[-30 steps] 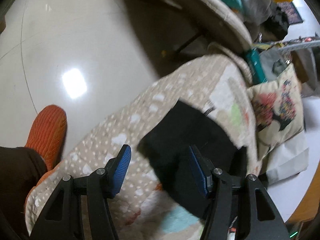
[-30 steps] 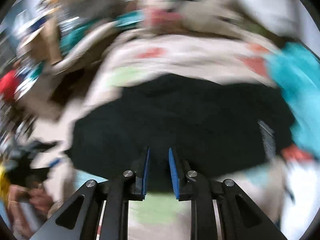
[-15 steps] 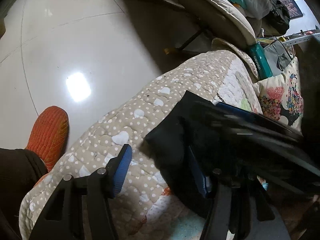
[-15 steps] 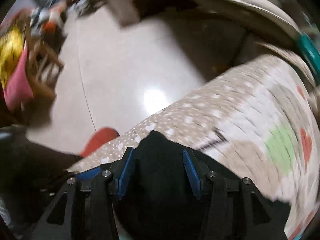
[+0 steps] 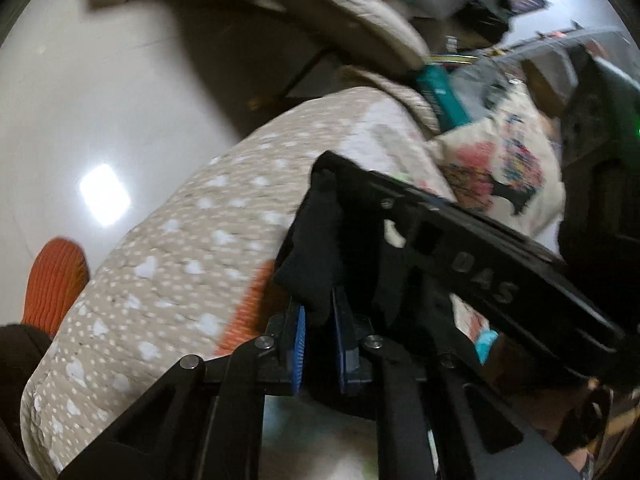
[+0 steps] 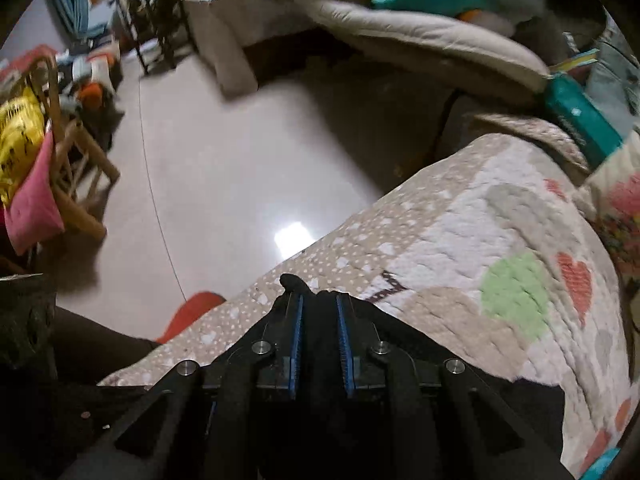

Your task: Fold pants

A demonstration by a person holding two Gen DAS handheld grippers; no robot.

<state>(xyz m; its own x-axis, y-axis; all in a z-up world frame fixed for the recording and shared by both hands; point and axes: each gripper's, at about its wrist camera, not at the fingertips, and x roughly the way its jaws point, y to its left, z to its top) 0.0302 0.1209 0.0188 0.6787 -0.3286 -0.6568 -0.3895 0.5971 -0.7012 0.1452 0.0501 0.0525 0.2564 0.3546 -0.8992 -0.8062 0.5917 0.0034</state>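
The black pants (image 5: 320, 248) are soft, dark cloth on the near part of a quilted bedspread. One corner is bunched and lifted upright off the quilt; the rest spreads low and to the right. In the right wrist view the pants (image 6: 320, 332) rise to a small peak.

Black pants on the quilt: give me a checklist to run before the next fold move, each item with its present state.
1. Left gripper shut on the black pants: ok.
2. Right gripper has fabric between its jaws: ok, though the jaws are closing.
3. The two grippers close together at the same end of the cloth: ok.
4. Quilt ahead bare for laying the fold: ok.
5. Rest of the pants flat and unwrinkled: cannot tell, hidden behind the grippers.
6. Which edge is pinched, waistband or hem: cannot tell.
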